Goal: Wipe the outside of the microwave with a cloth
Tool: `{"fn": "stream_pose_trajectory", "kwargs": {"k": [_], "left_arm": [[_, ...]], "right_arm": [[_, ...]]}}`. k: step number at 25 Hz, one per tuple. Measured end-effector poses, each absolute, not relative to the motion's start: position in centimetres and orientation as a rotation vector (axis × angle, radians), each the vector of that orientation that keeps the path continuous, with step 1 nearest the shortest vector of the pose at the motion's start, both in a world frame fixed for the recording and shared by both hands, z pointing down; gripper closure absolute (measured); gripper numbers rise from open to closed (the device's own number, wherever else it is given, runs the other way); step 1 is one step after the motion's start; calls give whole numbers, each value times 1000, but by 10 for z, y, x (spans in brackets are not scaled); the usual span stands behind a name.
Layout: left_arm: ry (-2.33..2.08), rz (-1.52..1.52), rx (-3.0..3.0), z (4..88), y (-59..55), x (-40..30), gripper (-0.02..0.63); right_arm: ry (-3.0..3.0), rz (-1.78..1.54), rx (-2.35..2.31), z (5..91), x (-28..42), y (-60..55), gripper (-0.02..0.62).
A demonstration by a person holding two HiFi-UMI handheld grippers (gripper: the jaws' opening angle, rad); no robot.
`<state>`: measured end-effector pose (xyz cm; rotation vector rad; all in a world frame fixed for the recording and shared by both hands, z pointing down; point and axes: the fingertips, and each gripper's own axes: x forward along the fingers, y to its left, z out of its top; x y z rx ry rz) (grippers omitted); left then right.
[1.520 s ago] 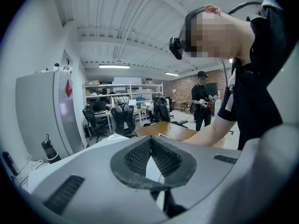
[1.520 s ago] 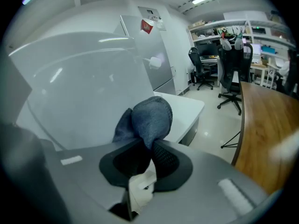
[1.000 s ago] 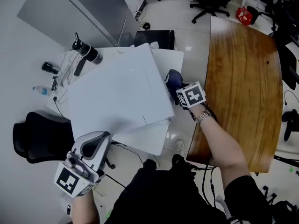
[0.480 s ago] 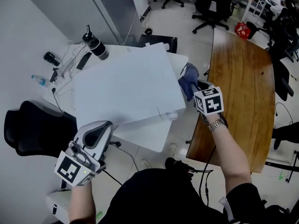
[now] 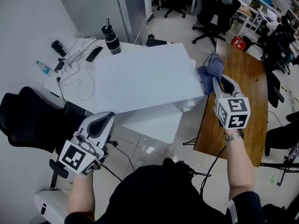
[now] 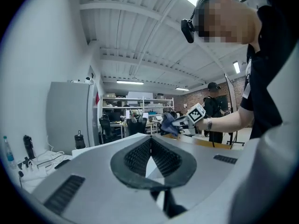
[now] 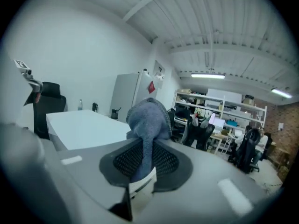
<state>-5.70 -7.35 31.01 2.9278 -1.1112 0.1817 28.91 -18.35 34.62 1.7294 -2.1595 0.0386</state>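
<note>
cloth [image 5: 210,72] | pinched in right gripper [image 5: 217,81] | near microwave [image 5: 145,73]

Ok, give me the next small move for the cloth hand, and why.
Probably swing the right gripper left and down to lay the cloth on the microwave top. The cloth is clamped between the jaws but appears to hang in the air beside the top's right edge, touching no surface.
</note>
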Motion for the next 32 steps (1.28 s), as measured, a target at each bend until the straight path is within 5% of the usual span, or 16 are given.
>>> {"fn": "stream_pose_trajectory", "kwargs": {"k": [12,32], "left_arm": [[-1198,112,2886,316,-26,-150,601],[-1348,130,2770,339,4,-235,601]], "right_arm": [[-2437,-125,1505,292,97,-92,537],[-2522,-172,942,456,-131,-19,534]]}}
